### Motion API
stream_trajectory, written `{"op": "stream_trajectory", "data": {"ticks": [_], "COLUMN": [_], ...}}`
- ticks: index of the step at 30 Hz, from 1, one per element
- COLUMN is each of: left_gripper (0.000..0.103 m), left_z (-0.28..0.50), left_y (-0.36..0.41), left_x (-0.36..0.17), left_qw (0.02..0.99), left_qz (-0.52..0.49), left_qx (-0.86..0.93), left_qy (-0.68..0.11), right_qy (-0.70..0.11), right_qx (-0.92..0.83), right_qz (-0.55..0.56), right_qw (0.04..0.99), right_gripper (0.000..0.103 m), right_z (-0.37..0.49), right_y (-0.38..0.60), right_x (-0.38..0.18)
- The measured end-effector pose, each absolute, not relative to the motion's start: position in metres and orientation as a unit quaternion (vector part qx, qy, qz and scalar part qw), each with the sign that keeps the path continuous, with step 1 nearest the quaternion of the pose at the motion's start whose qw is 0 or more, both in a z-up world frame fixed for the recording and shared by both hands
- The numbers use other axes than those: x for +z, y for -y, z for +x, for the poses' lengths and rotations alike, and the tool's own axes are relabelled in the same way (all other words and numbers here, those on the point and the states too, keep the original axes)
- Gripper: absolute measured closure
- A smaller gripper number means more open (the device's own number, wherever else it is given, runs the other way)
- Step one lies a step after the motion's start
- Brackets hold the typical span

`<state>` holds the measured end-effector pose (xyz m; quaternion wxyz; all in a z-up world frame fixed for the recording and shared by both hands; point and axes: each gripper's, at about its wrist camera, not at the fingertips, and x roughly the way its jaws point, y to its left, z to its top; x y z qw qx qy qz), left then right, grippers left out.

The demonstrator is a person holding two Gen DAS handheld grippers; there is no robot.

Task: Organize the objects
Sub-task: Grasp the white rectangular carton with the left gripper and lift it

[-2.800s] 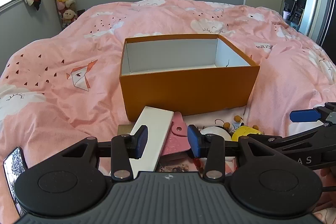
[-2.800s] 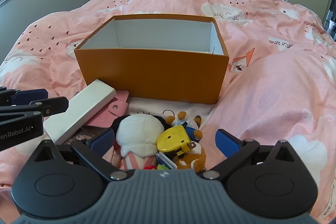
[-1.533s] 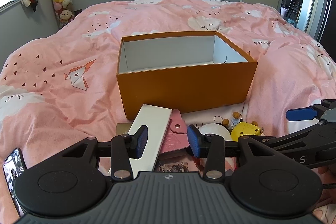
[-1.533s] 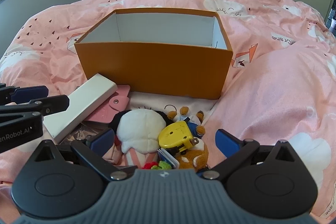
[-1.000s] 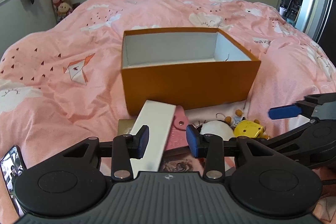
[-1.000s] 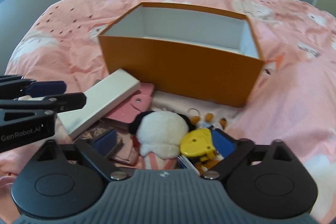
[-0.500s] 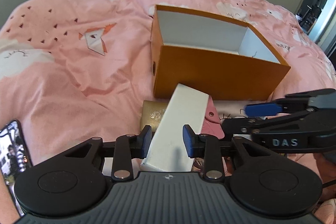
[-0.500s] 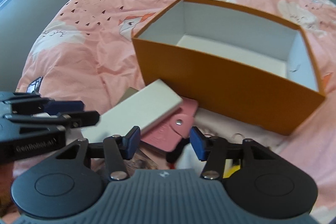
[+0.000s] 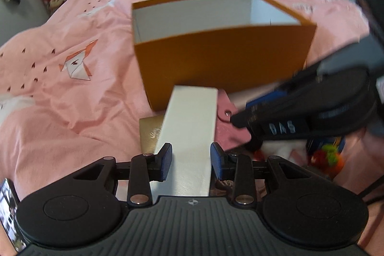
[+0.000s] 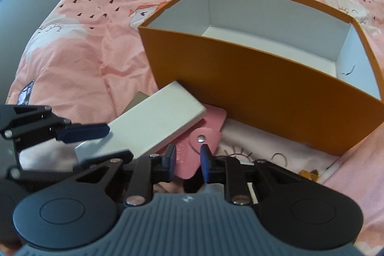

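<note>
Now left gripper astride white box, right gripper over pink wallet.

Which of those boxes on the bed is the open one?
The big orange box is open: no lid, white inside showing. The long white box lying against its front is closed, with the left tool straddling it.

Readable only: white letters "DAS" on the black body of the right tongs, at about 3 o'clock in the left wrist view, slightly blurred by motion. Faint gold embossing on the gold card under the white box, too small to read. Nothing legible on the orange box or on the pink pouch.
</note>
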<state>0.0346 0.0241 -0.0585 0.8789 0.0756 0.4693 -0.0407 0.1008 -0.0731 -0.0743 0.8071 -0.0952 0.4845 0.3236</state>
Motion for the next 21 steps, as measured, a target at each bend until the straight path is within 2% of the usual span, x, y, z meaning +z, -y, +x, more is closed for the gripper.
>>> {"op": "stream_trajectory", "data": {"ticks": [1, 7, 12, 21], "left_gripper": [0.058, 0.054, 0.054, 0.082], "left_z": [0.035, 0.039, 0.041, 0.043], "left_y": [-0.020, -0.001, 0.001, -0.038], "left_x": [-0.061, -0.073, -0.078, -0.049], "left_qw": [0.878, 0.865, 0.863, 0.879], "left_qz": [0.093, 0.172, 0.191, 0.063], "left_qx": [-0.038, -0.024, -0.020, -0.041], "left_qy": [-0.469, -0.471, -0.467, -0.470], "right_qy": [-0.483, -0.490, -0.488, -0.469], "right_qx": [0.320, 0.310, 0.303, 0.322], "right_qz": [-0.095, -0.087, -0.089, -0.109], "right_qw": [0.809, 0.810, 0.813, 0.815], "right_gripper": [0.079, 0.077, 0.077, 0.077], "right_z": [0.101, 0.104, 0.101, 0.096], "right_y": [0.074, 0.080, 0.084, 0.075], "right_x": [-0.074, -0.078, -0.079, -0.073]}}
